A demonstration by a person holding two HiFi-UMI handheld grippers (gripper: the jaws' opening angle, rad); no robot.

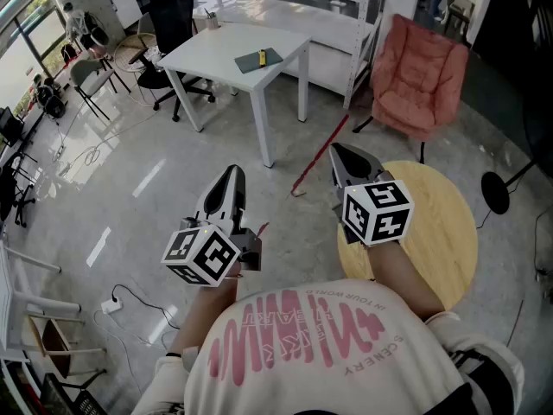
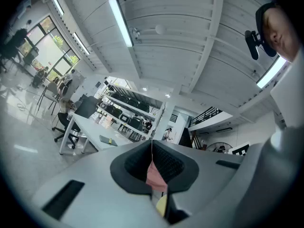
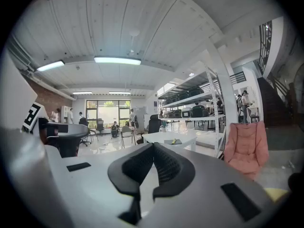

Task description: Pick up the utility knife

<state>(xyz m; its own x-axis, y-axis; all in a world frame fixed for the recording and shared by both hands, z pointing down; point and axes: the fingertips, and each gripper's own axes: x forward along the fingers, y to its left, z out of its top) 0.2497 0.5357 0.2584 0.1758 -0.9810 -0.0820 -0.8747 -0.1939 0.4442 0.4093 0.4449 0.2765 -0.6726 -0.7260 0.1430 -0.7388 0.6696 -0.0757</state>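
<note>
The utility knife (image 1: 262, 57) is a small yellow thing lying on a dark green mat (image 1: 257, 60) on the white table (image 1: 216, 54), far ahead of both grippers. It shows tiny in the left gripper view as the knife (image 2: 111, 140), and in the right gripper view as the knife (image 3: 175, 140). My left gripper (image 1: 232, 176) and right gripper (image 1: 339, 152) hang side by side over the floor, pointing toward the table. The left gripper (image 2: 152, 144) has its tips together; a pink and yellow scrap shows low behind its pads. The right gripper (image 3: 153, 147) is shut and empty.
A pink armchair (image 1: 422, 76) stands at the right, with a round wooden table (image 1: 449, 223) under my right hand. A red and white stick (image 1: 320, 158) lies on the floor between me and the table. Black office chairs (image 1: 168, 24) stand left of the table; cables (image 1: 130, 296) trail at the lower left.
</note>
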